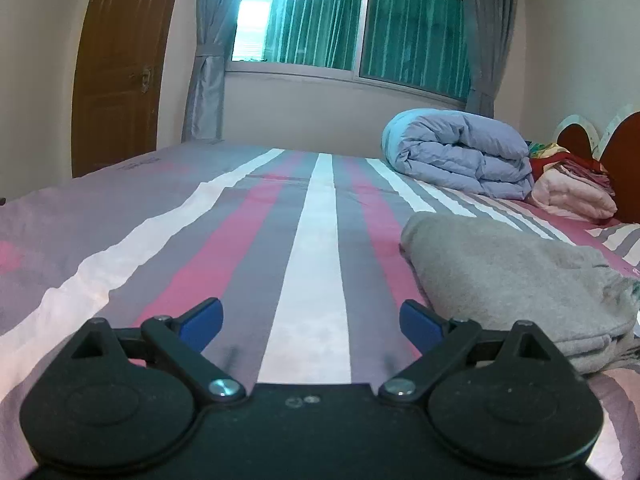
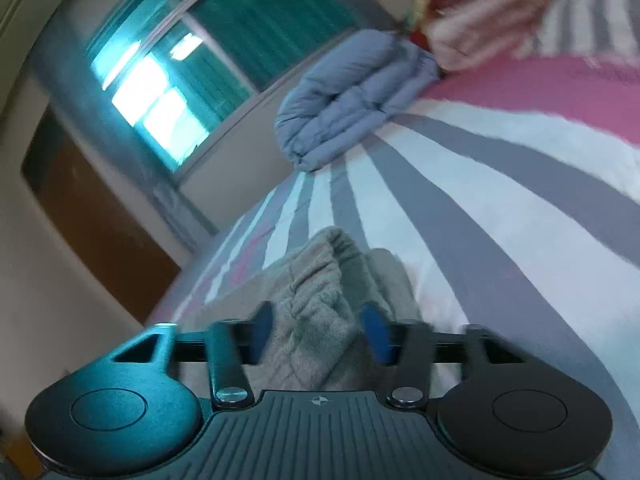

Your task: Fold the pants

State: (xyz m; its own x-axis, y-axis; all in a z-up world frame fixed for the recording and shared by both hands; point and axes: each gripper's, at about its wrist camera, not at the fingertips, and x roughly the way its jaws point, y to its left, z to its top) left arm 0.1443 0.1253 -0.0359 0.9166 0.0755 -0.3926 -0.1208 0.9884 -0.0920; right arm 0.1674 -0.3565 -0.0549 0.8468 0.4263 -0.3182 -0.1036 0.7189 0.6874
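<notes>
The grey pants (image 1: 520, 288) lie folded in a thick stack on the striped bed sheet (image 1: 316, 264), to the right of my left gripper (image 1: 311, 326). That gripper is open and empty, low over the sheet, its blue pads wide apart. In the tilted, blurred right wrist view, the pants' gathered waistband (image 2: 316, 300) lies between the blue pads of my right gripper (image 2: 320, 334). The jaws stand apart around the cloth and do not pinch it.
A rolled lavender duvet (image 1: 460, 152) and a pile of pink and red bedding (image 1: 572, 192) sit at the far right by the headboard (image 1: 624, 160). A wooden door (image 1: 120, 68) and a curtained window (image 1: 352, 24) are beyond the bed.
</notes>
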